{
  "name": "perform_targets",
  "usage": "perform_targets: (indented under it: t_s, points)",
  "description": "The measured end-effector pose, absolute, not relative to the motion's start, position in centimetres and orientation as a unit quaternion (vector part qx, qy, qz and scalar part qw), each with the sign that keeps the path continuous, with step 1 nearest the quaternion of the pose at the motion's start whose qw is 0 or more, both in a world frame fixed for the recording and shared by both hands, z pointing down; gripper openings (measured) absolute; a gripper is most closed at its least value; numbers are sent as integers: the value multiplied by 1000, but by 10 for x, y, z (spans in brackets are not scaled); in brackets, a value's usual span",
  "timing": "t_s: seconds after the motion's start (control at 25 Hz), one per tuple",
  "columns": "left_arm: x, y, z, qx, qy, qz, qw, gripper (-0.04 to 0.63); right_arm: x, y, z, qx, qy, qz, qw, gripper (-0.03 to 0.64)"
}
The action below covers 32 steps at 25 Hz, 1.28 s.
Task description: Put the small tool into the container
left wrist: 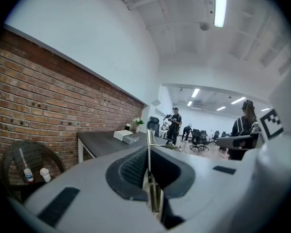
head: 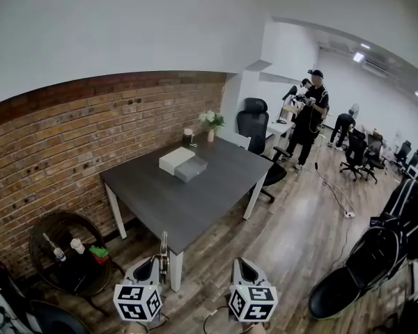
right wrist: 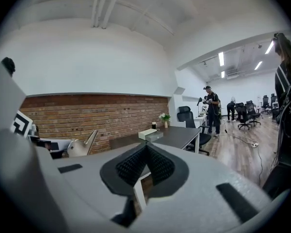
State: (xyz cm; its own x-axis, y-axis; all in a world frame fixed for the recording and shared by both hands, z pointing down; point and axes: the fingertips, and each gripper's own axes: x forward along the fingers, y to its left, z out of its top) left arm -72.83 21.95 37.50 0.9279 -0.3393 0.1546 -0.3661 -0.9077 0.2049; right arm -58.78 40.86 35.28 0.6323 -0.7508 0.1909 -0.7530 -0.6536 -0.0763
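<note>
Fingers [left wrist: 134, 171] of the left gripper [left wrist: 148, 154] are pressed together on the small tool [left wrist: 148, 139], a thin flat metal strip caught in the seam between the pads. Clamping on the flat faces looks deliberate to us: a piece this thin would otherwise twist or slip.

- Tool axis: the long axis runs along the fingers and out past the tips, aimed ahead toward the worktop [head: 195, 211]. We see it edge-on in the left gripper view, as one thin upright line. Something thin runs off to the right near its top; we can't tell if that belongs to the tool.
- Tool location: in the grip, in the air, short of the worktop's near corner. Not in anything yet.
- Right gripper [right wrist: 145, 148]: pads meet at the tips with nothing between them. It's level beside the left one, and we read it as a spare hand for now.
- Target: white box [head: 176, 160] and grey box [head: 192, 169] sit touching, mid-worktop, well apart from both grippers. One is presumably the container; we can't tell which is open from here.
- Past them, at the far edge: cup [head: 187, 136] and flower vase [head: 211, 122], near the brick wall [head: 70, 145].

Our read is that the pick is done and the whole carry is left. For the drop we'd likely tip the strip point-first into the box, which is easier than laying it flat.
</note>
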Motion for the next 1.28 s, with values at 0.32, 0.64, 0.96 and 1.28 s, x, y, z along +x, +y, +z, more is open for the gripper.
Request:
perform_targets:
  t_s: [0.32, 0.64, 0.96, 1.28]
  points:
    - [-715, 205, 398, 972, -170, 73, 143, 6, -575, 422, 377, 914, -381, 136, 6, 2]
    - [-660, 201, 406, 975, -151, 84, 141, 6, -526, 415, 388, 917, -371, 148, -3, 3]
    - [-565, 182, 399, 974, -166, 77, 134, 6, -425, 387, 387, 910, -388, 146, -3, 2]
    - [-467, 170, 387, 969, -192, 75, 134, 6, -315, 366, 373, 898, -416, 147, 2, 2]
